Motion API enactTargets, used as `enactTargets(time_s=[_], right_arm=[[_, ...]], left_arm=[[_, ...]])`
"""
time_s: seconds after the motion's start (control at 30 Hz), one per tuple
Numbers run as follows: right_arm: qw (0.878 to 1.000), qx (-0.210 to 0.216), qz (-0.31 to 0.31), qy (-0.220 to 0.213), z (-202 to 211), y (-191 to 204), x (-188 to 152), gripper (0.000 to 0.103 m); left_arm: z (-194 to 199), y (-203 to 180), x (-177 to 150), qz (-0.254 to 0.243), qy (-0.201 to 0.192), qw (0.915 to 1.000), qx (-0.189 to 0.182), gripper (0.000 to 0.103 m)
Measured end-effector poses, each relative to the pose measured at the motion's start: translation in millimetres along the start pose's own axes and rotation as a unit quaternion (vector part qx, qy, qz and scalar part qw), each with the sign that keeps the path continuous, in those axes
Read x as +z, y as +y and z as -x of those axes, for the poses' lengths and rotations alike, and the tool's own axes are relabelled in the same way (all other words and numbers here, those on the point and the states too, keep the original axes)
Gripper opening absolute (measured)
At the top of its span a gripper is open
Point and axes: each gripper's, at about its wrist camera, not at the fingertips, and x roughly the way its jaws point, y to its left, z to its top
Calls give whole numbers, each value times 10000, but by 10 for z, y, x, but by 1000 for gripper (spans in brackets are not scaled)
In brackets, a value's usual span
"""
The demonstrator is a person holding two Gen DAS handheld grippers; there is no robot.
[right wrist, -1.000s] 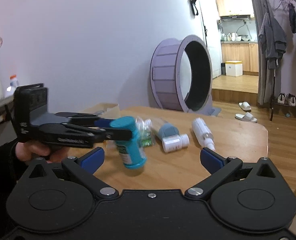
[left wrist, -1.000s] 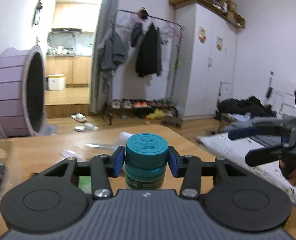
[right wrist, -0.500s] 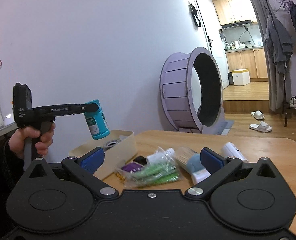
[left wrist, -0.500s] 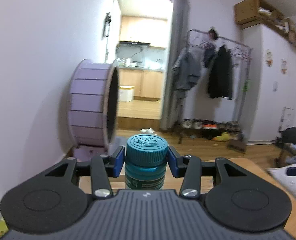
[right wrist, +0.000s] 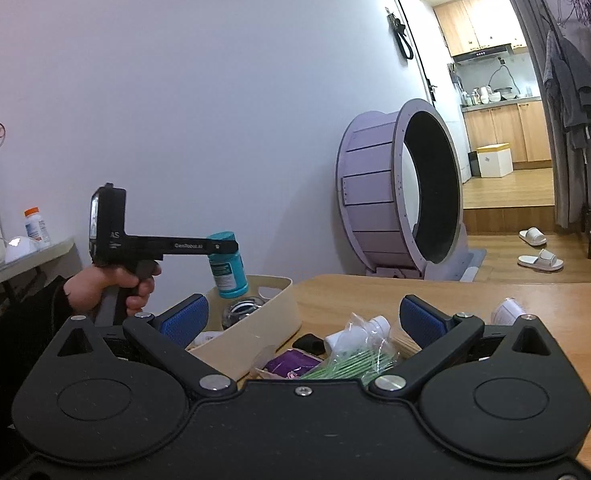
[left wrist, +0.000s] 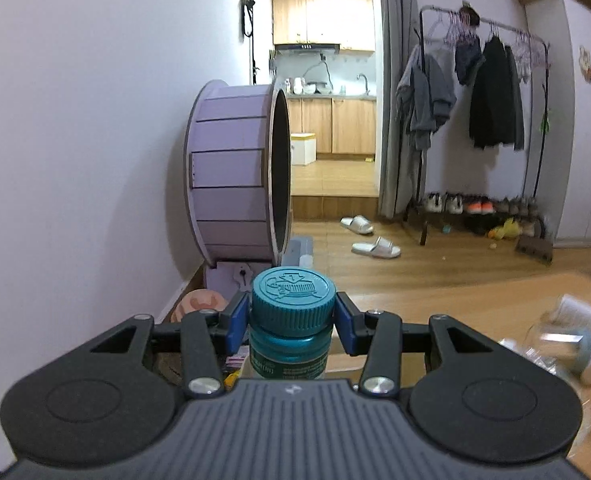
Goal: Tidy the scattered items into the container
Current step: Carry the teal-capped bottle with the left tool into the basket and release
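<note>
Swung across from the table's middle, the left gripper (right wrist: 223, 246) now holds the bottle (right wrist: 227, 266) by its cap just above the bin (right wrist: 255, 328) (a release looks next). Right gripper (right wrist: 301, 318) gapes wide, empty, over the packets (right wrist: 351, 360).

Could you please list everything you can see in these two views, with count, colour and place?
teal bottle: one, teal with a teal cap, held above the container
container: one, cream, on the table's left part, a dark round item inside
table: one, light wood, under the items
bag of green sticks: one, clear with green contents, on the table right of the container
white bottles: at least two, white, on the table behind the bag
purple packet: one, purple, left of the bag
wheel: one, lilac, on the floor by the wall
slippers: two, white, on the floor
left gripper: one, black, clamped on the bottle
right gripper: one, black, open over the table
hand: one, on the left gripper's handle
</note>
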Motion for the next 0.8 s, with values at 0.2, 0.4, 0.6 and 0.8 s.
enactTargets(time_s=[0.2,0.4,0.6,0.8], right_arm=[[9999,-36,-4,113,-48,18,-6,103],[9999,-61,10,101,-42,30,10,103],[9999,-90,26,89,-36,42,25,103],[9975,-609,42,360,23,-163,70,103]], left_arm=[[0,68,-47,39,124,9999,64,49],[172,161,18,209,-19,9997,136,59],[390,17,105,318,-146,9992,-204,59],[674,-440,-75,377,-15,9917,-1232,64]])
